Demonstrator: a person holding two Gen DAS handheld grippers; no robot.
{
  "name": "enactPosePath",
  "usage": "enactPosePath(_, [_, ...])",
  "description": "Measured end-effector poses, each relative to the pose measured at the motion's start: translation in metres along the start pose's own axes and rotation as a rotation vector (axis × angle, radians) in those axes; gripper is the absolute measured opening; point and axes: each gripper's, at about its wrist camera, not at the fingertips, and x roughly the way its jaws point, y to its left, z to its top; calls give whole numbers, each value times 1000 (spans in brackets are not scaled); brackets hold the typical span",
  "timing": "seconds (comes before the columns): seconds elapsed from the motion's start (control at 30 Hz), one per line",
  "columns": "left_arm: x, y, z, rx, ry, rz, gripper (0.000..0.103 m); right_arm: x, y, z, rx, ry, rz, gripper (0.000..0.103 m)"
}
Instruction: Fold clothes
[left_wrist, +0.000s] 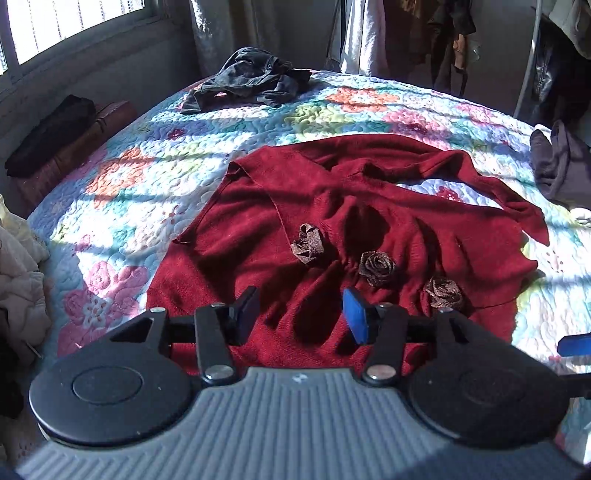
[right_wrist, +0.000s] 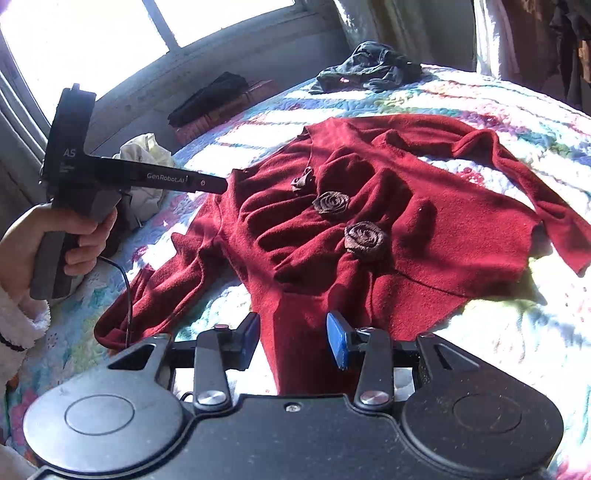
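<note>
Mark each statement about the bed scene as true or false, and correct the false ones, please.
1. The red sweater lies on a floral quilt. True.
2. The sweater carries five fabric roses. False: three roses show.
3. The left gripper is shut on the sweater. False: its jaws stand apart and hold nothing.
4. A dark crumpled garment lies at the far end of the bed. True.
5. The right gripper is open. True.

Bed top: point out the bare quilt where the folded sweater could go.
Bare quilt lies between the red sweater and the dark garment at the far edge, and left of the sweater toward the window side. The right edge is crowded by a grey garment.
</note>
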Motion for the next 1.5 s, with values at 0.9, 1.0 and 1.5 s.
enactPosePath(0.9, [211,-180,109,-183,155,-451,68,33,-210,60,121,-143,-489,50])
enactPosePath(1.0, [230,-178,115,-269,164,-461,70,53,-229,60,160,-133,-456,50])
enactPosePath(1.5, [265,-209,130,-188,82,-413,8,79,-245,59,-2,-176,-513,14])
